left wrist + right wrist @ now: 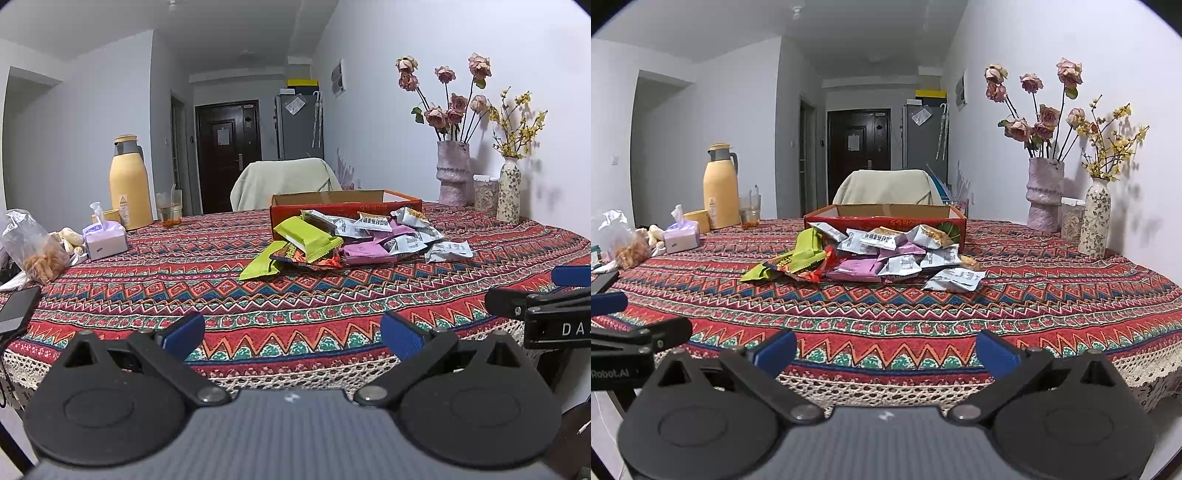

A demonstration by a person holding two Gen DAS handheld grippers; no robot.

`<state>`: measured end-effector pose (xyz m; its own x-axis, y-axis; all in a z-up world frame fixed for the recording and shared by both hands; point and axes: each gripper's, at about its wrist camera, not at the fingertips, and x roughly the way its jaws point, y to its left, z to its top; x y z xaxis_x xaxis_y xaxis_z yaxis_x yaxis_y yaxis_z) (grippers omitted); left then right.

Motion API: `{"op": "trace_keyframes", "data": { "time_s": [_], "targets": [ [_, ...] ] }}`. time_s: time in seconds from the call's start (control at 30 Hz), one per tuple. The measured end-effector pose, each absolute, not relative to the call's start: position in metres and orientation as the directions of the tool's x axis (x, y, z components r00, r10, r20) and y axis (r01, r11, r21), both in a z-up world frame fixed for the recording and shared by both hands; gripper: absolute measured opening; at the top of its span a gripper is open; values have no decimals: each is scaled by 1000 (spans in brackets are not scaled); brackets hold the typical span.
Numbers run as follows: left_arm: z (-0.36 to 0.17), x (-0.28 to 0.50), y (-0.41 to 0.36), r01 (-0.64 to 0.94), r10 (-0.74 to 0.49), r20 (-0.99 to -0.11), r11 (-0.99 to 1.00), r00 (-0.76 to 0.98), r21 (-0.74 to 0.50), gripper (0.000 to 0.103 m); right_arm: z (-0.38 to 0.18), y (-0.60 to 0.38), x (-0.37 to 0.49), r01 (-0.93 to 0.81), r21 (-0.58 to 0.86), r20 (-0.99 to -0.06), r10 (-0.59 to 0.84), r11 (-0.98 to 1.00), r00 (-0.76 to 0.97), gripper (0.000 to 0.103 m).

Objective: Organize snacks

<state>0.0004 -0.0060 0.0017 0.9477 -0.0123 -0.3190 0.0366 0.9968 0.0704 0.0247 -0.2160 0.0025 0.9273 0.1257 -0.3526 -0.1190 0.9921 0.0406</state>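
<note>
The snack pile [871, 254] lies far ahead of both my tools, in the middle of the bench [1034, 317], touching the front of the red box [886, 221]. From my right tool [886, 350] it is almost straight ahead; from my left tool [291, 332] it is ahead and a little right. Both tools are wide and hold nothing, level at the near edge.

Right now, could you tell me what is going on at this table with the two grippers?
A person is about to organize snacks. The left gripper and the right gripper are both open and empty, hovering over the near table edge. A pile of snack packets lies loose on the patterned tablecloth, just in front of an open red cardboard box. No packet is held at this moment.
</note>
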Motion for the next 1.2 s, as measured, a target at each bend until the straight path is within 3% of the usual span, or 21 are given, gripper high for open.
{"op": "trace_keyframes", "data": {
  "time_s": [1.2],
  "targets": [
    [-1, 2, -9, 43, -16, -326, 996, 945, 75, 103, -1, -215, 23, -115, 26, -368, 117, 993, 922, 103]
  ]
}}
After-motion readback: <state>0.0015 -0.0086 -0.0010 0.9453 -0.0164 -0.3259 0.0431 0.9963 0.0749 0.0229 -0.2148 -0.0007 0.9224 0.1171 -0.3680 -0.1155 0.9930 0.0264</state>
